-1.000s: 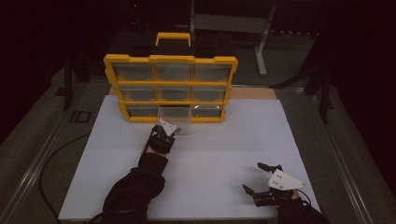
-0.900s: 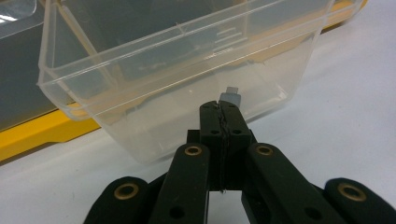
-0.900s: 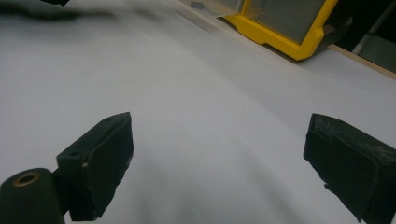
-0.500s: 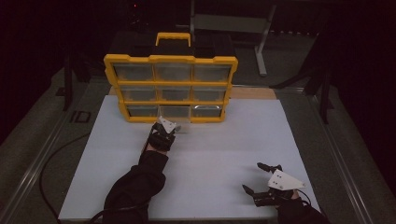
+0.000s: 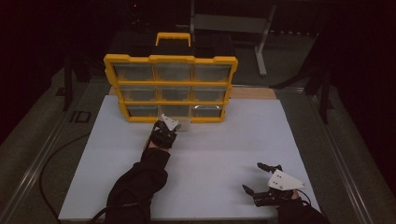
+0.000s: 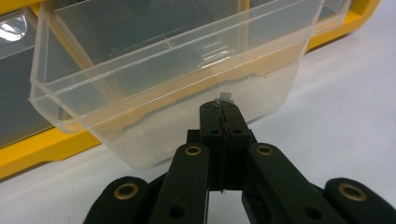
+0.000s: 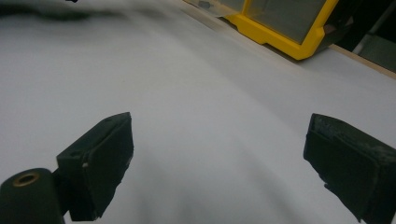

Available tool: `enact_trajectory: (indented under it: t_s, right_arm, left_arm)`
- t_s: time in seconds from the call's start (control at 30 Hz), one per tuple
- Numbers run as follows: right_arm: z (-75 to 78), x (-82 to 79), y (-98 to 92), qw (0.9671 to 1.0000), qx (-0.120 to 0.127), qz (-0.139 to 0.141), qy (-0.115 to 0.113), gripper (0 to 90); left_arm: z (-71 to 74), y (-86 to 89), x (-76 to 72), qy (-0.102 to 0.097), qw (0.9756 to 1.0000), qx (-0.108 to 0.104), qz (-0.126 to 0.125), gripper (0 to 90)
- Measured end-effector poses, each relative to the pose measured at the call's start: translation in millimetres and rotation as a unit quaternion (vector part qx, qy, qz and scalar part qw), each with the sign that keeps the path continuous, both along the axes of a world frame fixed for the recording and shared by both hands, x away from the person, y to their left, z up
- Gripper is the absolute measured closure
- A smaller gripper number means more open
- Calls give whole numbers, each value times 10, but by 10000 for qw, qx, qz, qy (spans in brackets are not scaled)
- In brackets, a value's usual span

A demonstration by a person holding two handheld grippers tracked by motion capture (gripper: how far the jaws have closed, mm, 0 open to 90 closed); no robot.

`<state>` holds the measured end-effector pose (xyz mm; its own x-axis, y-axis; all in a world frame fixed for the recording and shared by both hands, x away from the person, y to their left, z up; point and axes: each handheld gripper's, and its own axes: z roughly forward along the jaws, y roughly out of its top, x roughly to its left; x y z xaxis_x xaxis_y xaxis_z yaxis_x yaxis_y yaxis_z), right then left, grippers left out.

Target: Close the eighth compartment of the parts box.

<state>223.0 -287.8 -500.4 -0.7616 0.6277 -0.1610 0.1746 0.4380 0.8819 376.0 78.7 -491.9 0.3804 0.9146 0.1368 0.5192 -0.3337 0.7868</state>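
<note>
Little had moved since the earlier frames: the left tongs [image 5: 173, 125] remained at the bottom middle drawer [image 6: 177, 79] of the yellow cabinet [image 5: 170, 59], jaws pinched shut on its front tab, the drawer partly drawn out. Extraction appeared stalled. The left gripper view showed the drawer clear and empty. The right tongs [image 5: 264, 179] rested wide open on the table [image 5: 224, 144], holding nothing.

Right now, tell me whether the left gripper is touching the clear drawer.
Touching. The left gripper view shows the left gripper shut on the small tab at the front of the clear drawer.
</note>
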Motion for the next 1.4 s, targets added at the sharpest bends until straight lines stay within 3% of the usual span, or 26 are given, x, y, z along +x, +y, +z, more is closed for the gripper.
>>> enact_trajectory:
  t_s: [0.4,0.77,1.1,1.17,1.4]
  right_arm:
    - [0,0,-1,10000,0,0,1,84]
    - [-1,3,-2,10000,4,-1,10,84]
    - [0,1,-1,10000,1,-3,3,84]
    - [1,2,-4,10000,-1,-1,6,83]
    - [1,-2,-2,10000,5,-4,5,84]
  left_arm:
    - [-28,-6,54,54,9999,91,19,891]
    - [-44,34,103,38,10000,-81,-6,891]
    - [-49,-14,185,37,9999,-69,-107,891]
    - [-60,-17,195,16,9999,30,-108,891]
    - [-78,13,262,-2,9999,-48,-109,891]
